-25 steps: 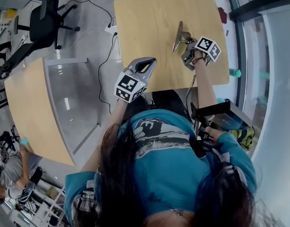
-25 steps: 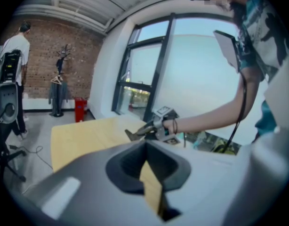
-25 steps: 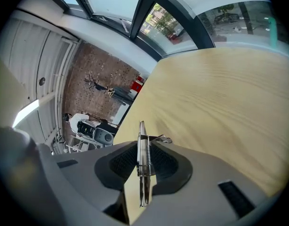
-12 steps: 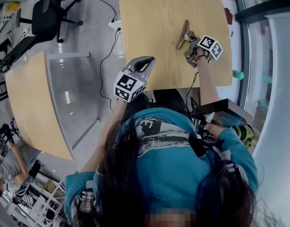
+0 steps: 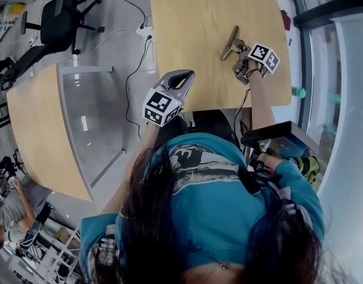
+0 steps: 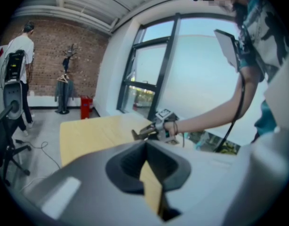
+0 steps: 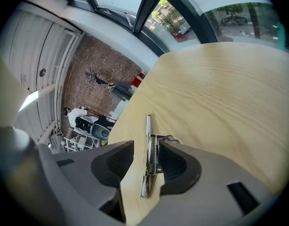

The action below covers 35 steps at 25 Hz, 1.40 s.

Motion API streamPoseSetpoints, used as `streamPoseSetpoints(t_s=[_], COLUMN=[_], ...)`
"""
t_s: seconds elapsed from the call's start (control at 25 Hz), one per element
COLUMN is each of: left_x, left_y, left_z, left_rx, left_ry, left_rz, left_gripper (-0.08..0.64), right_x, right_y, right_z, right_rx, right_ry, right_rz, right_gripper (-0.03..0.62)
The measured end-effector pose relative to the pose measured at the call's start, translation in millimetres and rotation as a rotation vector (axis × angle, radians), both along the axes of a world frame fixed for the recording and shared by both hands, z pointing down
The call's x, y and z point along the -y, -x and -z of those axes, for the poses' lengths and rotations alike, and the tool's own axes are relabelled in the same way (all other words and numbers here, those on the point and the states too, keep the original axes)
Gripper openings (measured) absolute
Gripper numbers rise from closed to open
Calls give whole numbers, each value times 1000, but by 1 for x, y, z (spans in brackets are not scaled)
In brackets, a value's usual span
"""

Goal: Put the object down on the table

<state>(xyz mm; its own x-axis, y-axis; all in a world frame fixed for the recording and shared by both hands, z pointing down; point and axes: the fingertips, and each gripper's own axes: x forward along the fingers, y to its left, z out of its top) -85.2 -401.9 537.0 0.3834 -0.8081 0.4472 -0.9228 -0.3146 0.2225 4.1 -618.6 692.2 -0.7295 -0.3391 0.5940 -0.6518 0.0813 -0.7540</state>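
A slim metal spring clamp [image 5: 230,42] lies flat on the light wooden table [image 5: 193,22], right of its middle. My right gripper [image 5: 237,48] is at the clamp's near end with its jaws opening. In the right gripper view the clamp [image 7: 148,126] runs between the jaws of the right gripper [image 7: 148,145]; it lies close to the right-hand pad, with table showing in the gap on the left. My left gripper [image 5: 191,74] hangs over the table's near left edge, shut and empty; in its own view the left gripper [image 6: 145,144] faces the right gripper [image 6: 156,128] across the table.
A second wooden table [image 5: 33,135] stands to the left across a strip of grey floor with cables [image 5: 134,70]. An office chair [image 5: 57,22] is at the far left. A person [image 5: 16,206] stands at the lower left. Window glass [image 5: 341,70] runs along the right.
The clamp has gone from tilted up in the right gripper to lying flat on the table, a little farther away. The right jaws have widened. The left gripper has stayed put.
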Motion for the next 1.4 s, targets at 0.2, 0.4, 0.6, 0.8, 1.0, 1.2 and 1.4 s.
streamPoseSetpoints(t_s=[0.2, 0.4, 0.6, 0.8, 1.0, 1.2, 1.4], left_x=[-9, -17, -24, -42, -67, -68, -113], left_y=[8, 11, 10, 13, 15, 12, 21], left_z=[3, 6, 9, 20, 28, 25, 30], left_rx=[1, -5, -7, -13, -21, -27, -41], left_ry=[-10, -22, -40, -63, -90, -95, -117], left_rz=[-3, -5, -19, -46, -74, -96, -124], left_gripper=[2, 2, 2, 2, 2, 2, 2], right_x=[-10, -20, -37, -72, -124, -149, -221], right_y=[-9, -28, -40, -26, -4, 15, 37], right_z=[0, 8, 35, 87, 131, 143, 146], right_rx=[-29, -43, -14, 81, 175, 235, 235], right_ry=[7, 7, -15, -58, -98, -98, -81], right_rz=[-45, -127, -164, -156, -140, -120, -98], right_gripper=[181, 181, 179, 178, 145, 59, 29])
